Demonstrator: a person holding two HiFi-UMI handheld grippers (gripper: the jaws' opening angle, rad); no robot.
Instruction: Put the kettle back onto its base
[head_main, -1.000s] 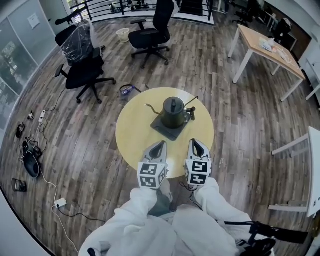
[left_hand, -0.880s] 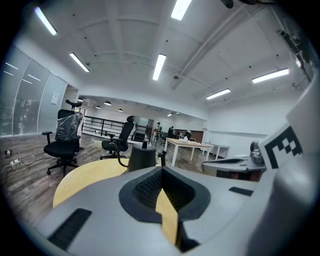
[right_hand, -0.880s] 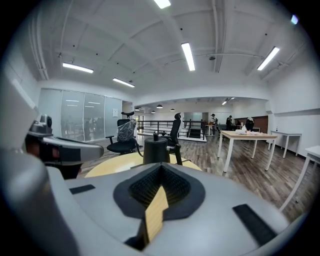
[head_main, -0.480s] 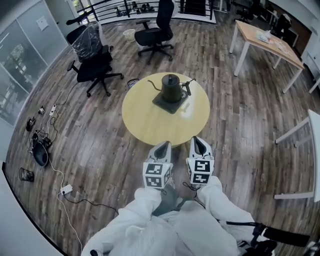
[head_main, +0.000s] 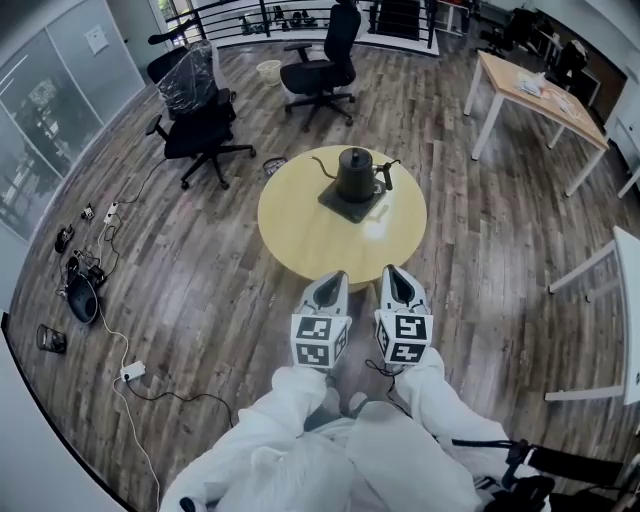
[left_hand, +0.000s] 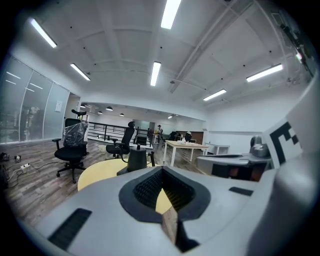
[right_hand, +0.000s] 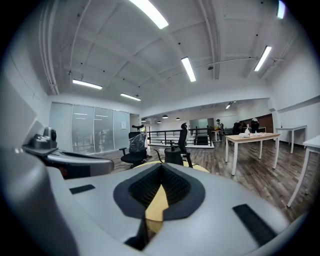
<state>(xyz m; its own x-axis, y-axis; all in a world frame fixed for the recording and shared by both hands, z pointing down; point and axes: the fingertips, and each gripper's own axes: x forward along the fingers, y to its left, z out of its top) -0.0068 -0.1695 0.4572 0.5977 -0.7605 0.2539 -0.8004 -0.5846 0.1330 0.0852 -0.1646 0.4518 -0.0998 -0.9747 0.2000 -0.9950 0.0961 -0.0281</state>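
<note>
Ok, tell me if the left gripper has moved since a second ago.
Yes. The left gripper has pulled back toward the person: earlier it hung over the round table, now its tip only reaches the near edge.

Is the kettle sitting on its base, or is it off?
On. The kettle stands upright on top of its dark square base, on the round yellow table.

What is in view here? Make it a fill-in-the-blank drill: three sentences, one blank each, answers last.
1. The kettle stands on its base on a ____ yellow table.
2. The left tool and the right tool both have their jaws ____, with nothing held.
3. In the head view, the kettle's spout points to the ____.

Missing words: round; shut; left
</note>
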